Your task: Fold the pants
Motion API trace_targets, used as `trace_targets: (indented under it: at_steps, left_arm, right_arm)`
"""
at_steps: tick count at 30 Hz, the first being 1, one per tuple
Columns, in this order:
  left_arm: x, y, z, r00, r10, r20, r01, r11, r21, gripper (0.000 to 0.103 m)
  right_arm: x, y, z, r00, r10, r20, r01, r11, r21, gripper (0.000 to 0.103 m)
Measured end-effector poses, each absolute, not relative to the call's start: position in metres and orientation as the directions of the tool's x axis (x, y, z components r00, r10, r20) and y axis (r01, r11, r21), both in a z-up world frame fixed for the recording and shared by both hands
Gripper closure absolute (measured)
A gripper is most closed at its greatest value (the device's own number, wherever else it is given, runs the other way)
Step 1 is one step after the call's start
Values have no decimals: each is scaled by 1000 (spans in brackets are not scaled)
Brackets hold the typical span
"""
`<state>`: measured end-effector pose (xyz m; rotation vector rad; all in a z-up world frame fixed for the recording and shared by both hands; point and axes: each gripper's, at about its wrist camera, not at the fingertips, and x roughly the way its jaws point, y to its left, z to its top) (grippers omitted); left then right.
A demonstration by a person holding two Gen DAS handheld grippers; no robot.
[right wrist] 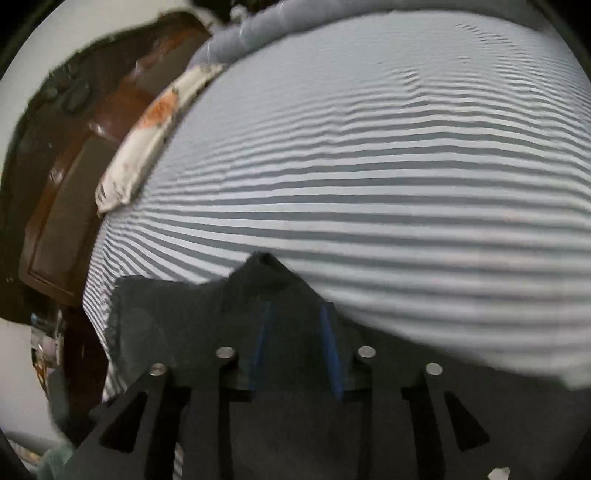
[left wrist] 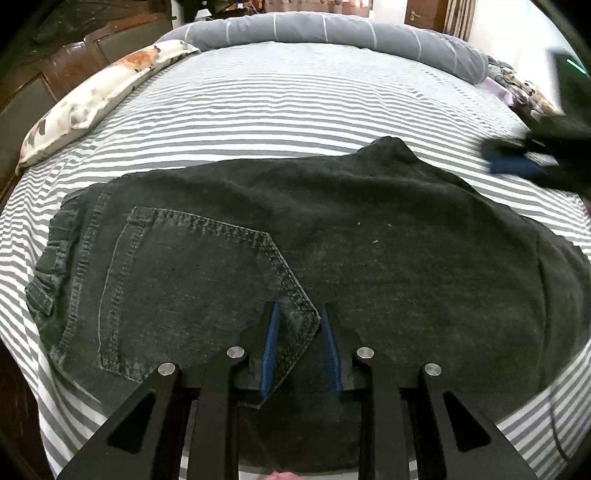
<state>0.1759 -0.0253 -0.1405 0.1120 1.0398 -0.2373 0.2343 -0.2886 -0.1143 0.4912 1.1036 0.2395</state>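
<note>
Dark grey denim pants lie folded across the striped bed, waistband at the left, back pocket facing up. My left gripper hovers over the pocket's pointed corner with its blue-padded jaws apart and nothing between them. My right gripper appears blurred at the far right edge, above the bed beside the pants. In the right wrist view the right gripper has its jaws apart over the peaked edge of the pants; the picture is blurred.
The bed has a grey and white striped sheet. A floral pillow lies at the left edge and a grey bolster along the far edge. A wooden headboard stands to the left.
</note>
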Motion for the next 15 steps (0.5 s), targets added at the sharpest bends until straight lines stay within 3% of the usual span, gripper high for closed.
trace_targets:
  at_steps: [4,8,15]
  left_arm:
    - [172,-28,-138,506,-121,-854,243,970,7,73]
    - [165,-33,-130,513,-137,-847,258,966,0,58]
    - [140,-59,-119,515,-147,-845,305,952,21,54]
  right_arm:
    - [158,-351,-107,489,400,-775,179,824,538,67]
    - [74,-424,-113,534,336,-776,338,757,560,67]
    - [-47,-523,-148,574,216,-790,584,569,579,67]
